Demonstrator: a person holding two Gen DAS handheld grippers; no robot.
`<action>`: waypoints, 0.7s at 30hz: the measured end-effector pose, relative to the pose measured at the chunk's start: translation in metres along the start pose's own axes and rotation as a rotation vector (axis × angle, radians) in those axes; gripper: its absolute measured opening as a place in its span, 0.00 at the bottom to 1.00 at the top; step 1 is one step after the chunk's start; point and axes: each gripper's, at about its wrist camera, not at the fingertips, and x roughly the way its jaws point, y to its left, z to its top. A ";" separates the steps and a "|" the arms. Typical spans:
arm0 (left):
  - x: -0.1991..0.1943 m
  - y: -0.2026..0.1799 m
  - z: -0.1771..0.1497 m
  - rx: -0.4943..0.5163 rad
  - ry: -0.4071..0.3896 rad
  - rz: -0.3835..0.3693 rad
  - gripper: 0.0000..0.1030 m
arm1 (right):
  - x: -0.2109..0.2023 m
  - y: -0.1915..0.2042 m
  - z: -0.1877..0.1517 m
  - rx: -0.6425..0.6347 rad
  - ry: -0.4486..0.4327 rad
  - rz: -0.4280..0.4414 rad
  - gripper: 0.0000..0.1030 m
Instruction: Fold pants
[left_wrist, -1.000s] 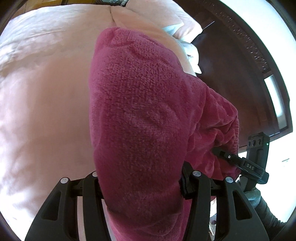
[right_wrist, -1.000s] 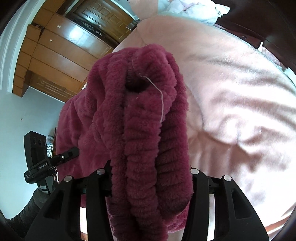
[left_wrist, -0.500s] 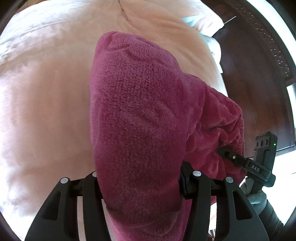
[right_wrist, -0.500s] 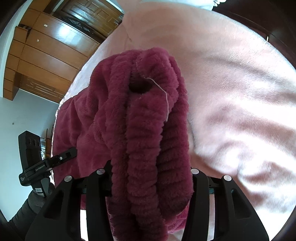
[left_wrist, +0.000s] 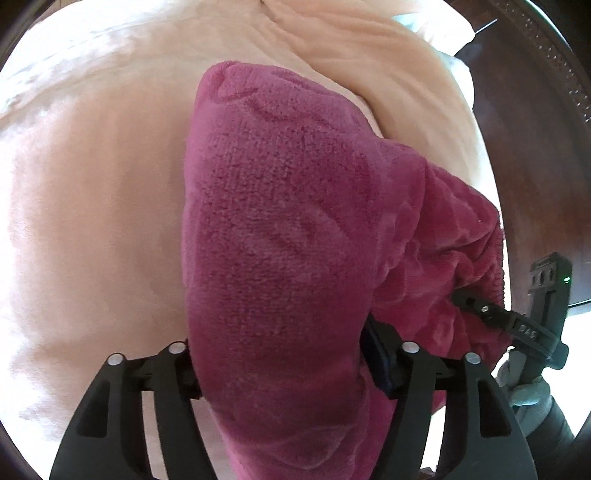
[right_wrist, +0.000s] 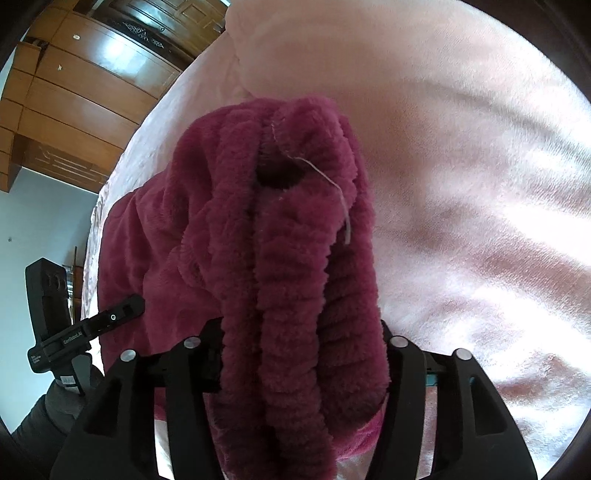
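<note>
The bed (left_wrist: 92, 221) fills most of both views with its pale pink cover, and its edges are cut off by the round lens. In the right wrist view a wooden wardrobe (right_wrist: 81, 92) stands behind the bed, only partly in the picture.

The pants (left_wrist: 280, 240) are a thick magenta fleece bundle that lies over the bed, between your two hands. In the left wrist view they hide the fingertips completely. In the right wrist view the ribbed waistband (right_wrist: 295, 258) is bunched in folds, so you cannot see where the legs go. A thin loose thread (right_wrist: 341, 206) hangs from it.

Your left gripper (left_wrist: 280, 369) has the fleece between its jaws, and the jaws are opening. If the pads press the cloth or not, I cannot tell, because the fabric covers them.

Your right gripper (right_wrist: 299, 354) has the waistband between its jaws, and these are opening too. Its pads are also buried in the fleece.
</note>
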 end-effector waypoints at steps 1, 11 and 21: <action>-0.002 -0.002 0.000 0.005 0.003 0.014 0.65 | -0.005 0.002 0.003 -0.003 -0.004 -0.008 0.56; -0.041 -0.029 -0.021 0.108 -0.071 0.161 0.67 | -0.071 0.042 -0.006 -0.158 -0.129 -0.179 0.57; -0.071 -0.063 -0.067 0.266 -0.134 0.259 0.67 | -0.095 0.095 0.006 -0.247 -0.255 -0.220 0.57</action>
